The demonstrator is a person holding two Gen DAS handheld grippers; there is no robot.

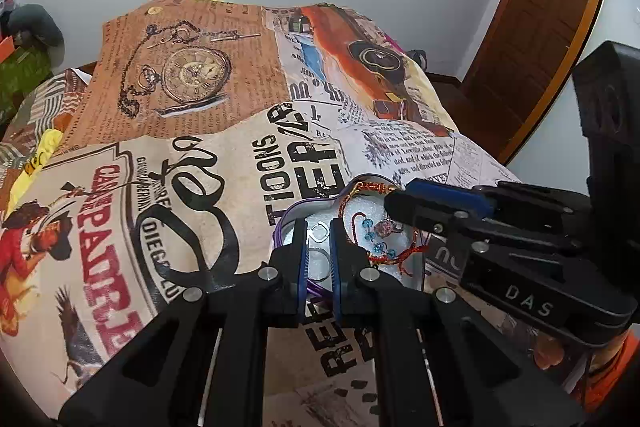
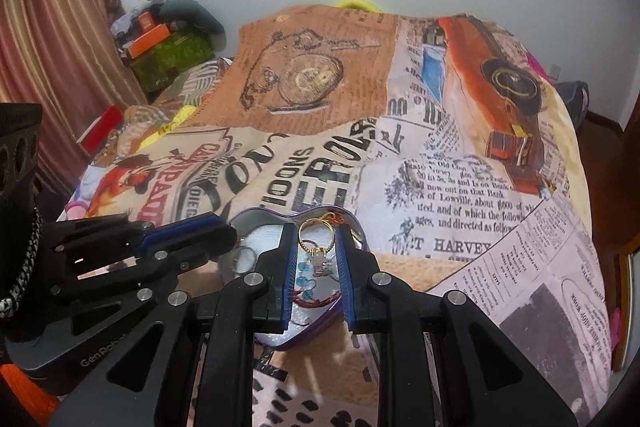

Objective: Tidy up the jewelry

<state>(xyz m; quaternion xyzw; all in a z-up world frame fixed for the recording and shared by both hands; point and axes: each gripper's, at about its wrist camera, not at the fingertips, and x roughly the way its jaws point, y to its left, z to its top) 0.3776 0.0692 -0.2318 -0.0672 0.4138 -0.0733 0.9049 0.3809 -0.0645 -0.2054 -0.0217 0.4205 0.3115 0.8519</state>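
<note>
Here a printed collage cloth [image 2: 460,187] covers the surface, and on it sits a purple heart-shaped tin [image 2: 256,217] with a red cord bracelet [image 1: 404,253] and blue beads [image 1: 370,235] inside. The right gripper [image 2: 316,247] clamps a gold ring [image 2: 316,237] above the tin. The left gripper [image 1: 319,239] stands slightly apart around a silver ring [image 1: 319,231].

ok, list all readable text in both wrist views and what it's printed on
"DAS": right gripper body, left wrist view.
"GenRob", cut off: left gripper body, right wrist view.
"T HARVEY", "of Lowville": printed cloth.
"REE", upside-down "TIOONS": same cloth.
Fine newsprint columns: too small to read.
</note>
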